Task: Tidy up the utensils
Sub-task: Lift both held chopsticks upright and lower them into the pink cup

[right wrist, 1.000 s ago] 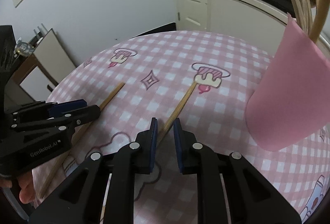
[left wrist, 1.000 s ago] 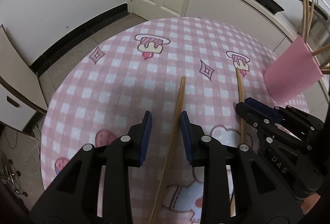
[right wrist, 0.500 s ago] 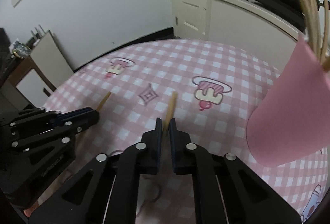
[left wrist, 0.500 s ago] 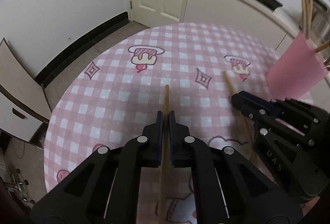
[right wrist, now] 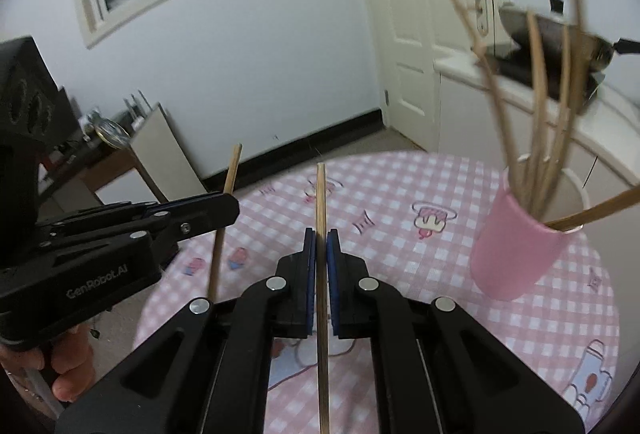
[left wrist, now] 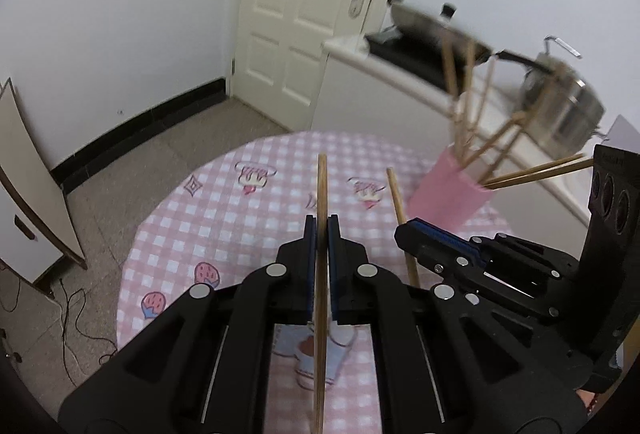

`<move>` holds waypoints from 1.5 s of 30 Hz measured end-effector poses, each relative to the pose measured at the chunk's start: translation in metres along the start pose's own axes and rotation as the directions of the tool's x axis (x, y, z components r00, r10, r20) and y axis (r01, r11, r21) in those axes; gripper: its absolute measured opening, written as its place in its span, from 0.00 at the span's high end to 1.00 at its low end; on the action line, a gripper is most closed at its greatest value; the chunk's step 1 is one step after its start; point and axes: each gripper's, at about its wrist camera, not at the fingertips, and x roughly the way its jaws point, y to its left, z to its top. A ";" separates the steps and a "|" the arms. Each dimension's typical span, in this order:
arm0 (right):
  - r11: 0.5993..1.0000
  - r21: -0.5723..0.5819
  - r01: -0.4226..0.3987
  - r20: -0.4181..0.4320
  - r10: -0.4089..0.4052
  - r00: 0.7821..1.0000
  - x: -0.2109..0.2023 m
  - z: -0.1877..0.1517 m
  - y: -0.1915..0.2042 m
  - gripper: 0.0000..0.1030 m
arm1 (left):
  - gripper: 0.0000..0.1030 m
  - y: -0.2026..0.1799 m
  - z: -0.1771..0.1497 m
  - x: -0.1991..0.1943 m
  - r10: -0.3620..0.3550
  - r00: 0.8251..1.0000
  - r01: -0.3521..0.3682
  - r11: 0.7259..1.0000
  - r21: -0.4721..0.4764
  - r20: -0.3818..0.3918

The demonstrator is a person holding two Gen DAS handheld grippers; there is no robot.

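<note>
Now that both chopsticks have come up off the table (left wrist: 224,218), the left gripper (left wrist: 321,230) and right gripper (right wrist: 321,240) each clamp one, ready for the pink cup (right wrist: 516,246) by the right edge.

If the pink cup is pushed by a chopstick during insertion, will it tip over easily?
Probably yes. The pink cup looks thin and light, and several long sticks lean far out of its top, which likely raises its balance point. It stands free on the checked cloth, so a sideways push may also slide it.
</note>
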 end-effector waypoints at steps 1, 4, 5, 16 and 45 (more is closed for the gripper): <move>1.000 -0.003 -0.003 0.014 0.003 1.000 -0.008 0.001 0.000 0.96 | 0.95 -0.004 0.001 -0.006 -0.002 1.000 0.002 1.000 0.005 0.012; 1.000 -0.012 -0.013 0.064 0.014 0.998 -0.038 0.005 0.003 0.96 | 0.95 -0.022 0.001 -0.030 -0.020 0.998 0.019 0.999 0.026 0.061; 1.000 -0.015 -0.014 0.082 0.015 0.997 -0.049 0.006 0.003 0.96 | 0.95 -0.030 0.001 -0.039 -0.026 0.996 0.023 0.999 0.036 0.083; 1.000 -0.017 0.015 0.227 -0.011 0.974 -0.135 0.013 -0.028 0.96 | 0.95 -0.083 0.007 -0.088 -0.079 0.971 0.063 0.995 0.076 0.226; 0.955 0.009 0.295 0.411 -0.272 0.870 -0.170 0.076 -0.128 0.96 | 0.95 -0.174 0.094 -0.071 -0.097 0.874 0.065 0.994 0.083 0.476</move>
